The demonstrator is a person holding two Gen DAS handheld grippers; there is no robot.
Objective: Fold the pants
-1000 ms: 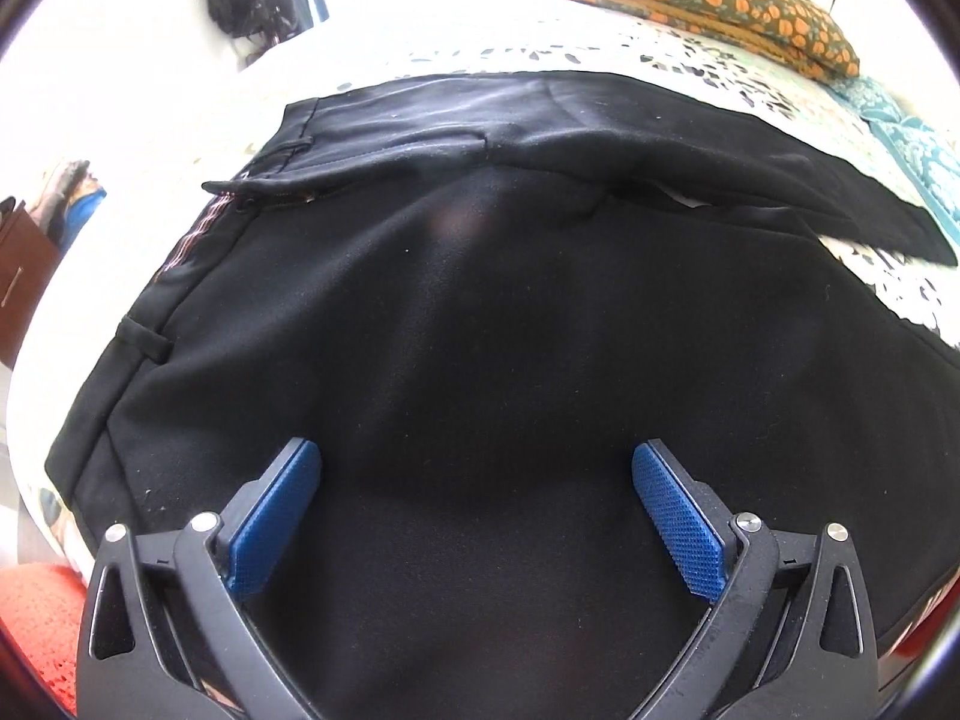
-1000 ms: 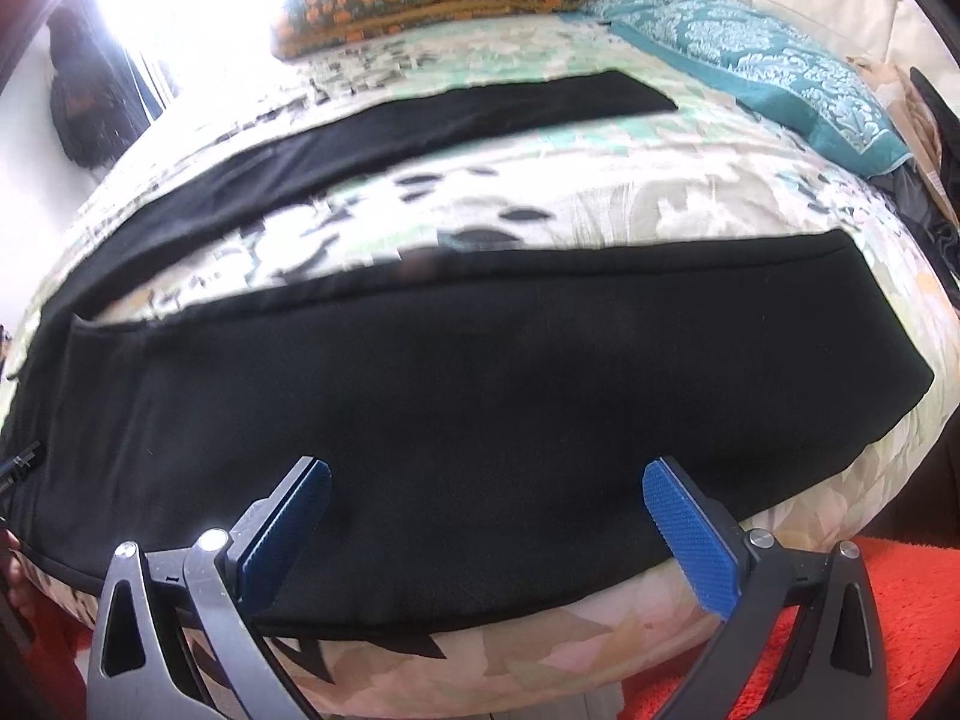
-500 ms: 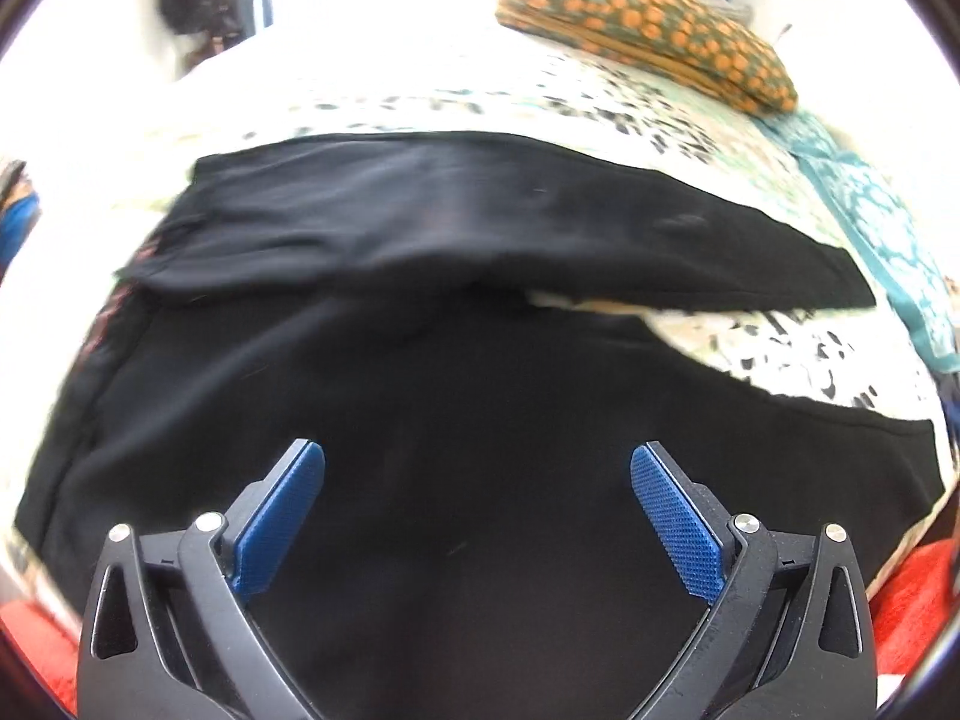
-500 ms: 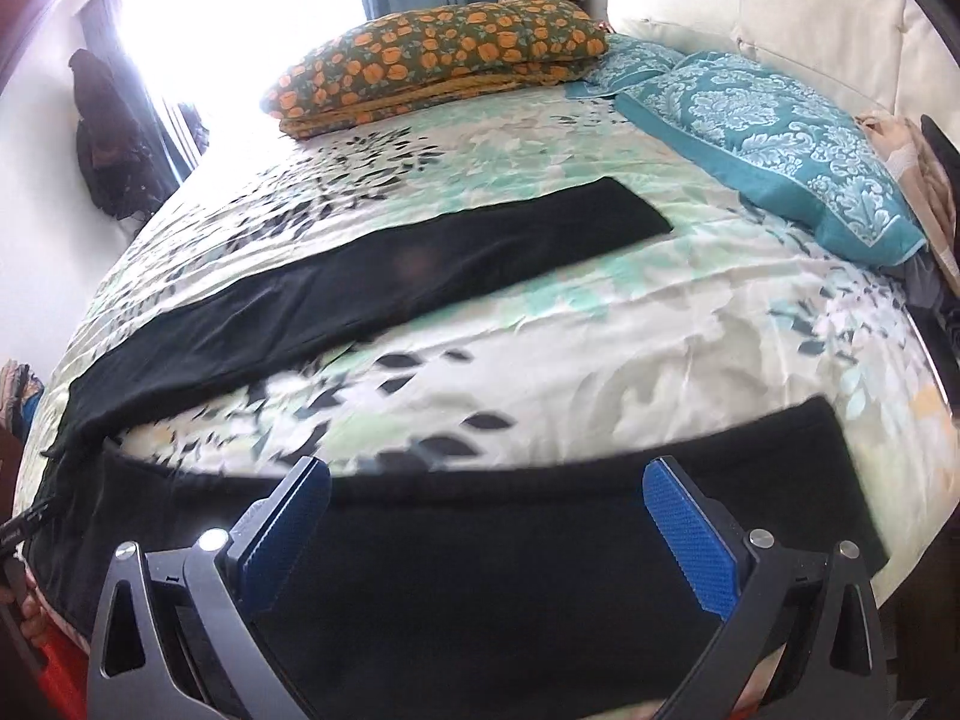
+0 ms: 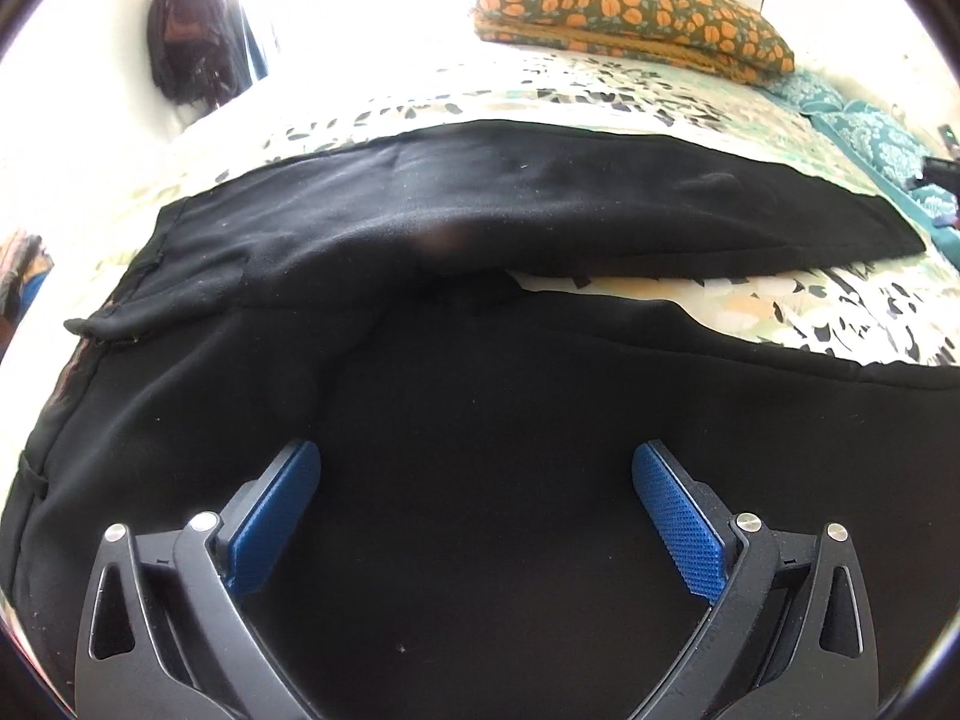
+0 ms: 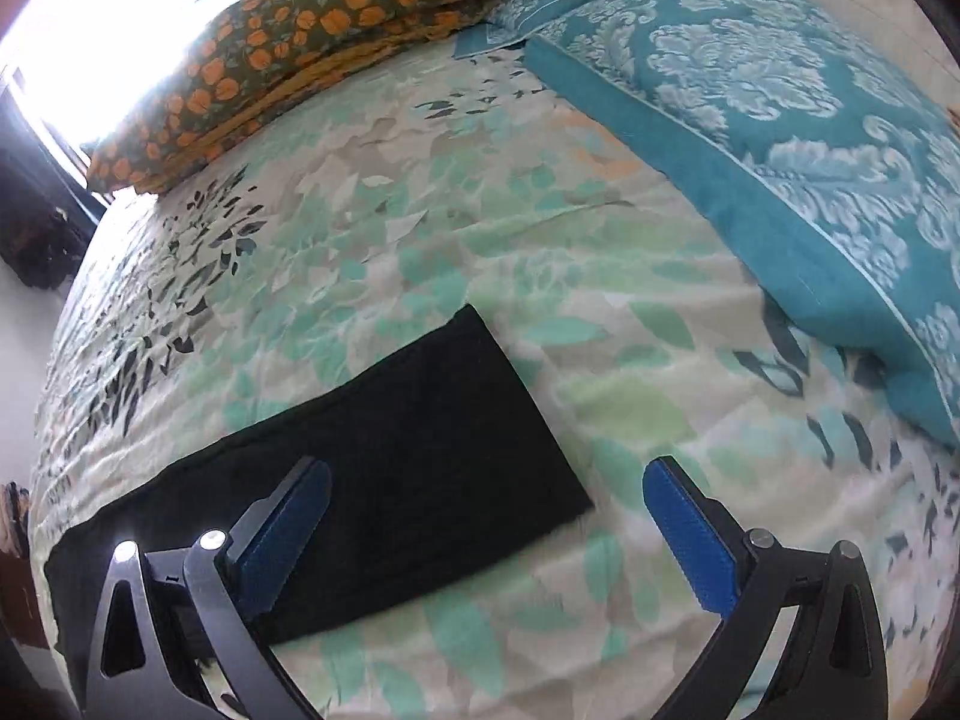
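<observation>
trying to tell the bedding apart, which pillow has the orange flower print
The dark green pillow at the far edge of the bed, by the bright window. The teal pillow on the right has a white damask pattern instead.

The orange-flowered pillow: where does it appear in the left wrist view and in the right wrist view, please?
Left wrist view: the orange-flowered pillow lies at the top, right of centre, beyond the black pants.
Right wrist view: it lies at the top left, far beyond the pant leg hem.
Shared landmark: the teal damask pillow at its right.
</observation>
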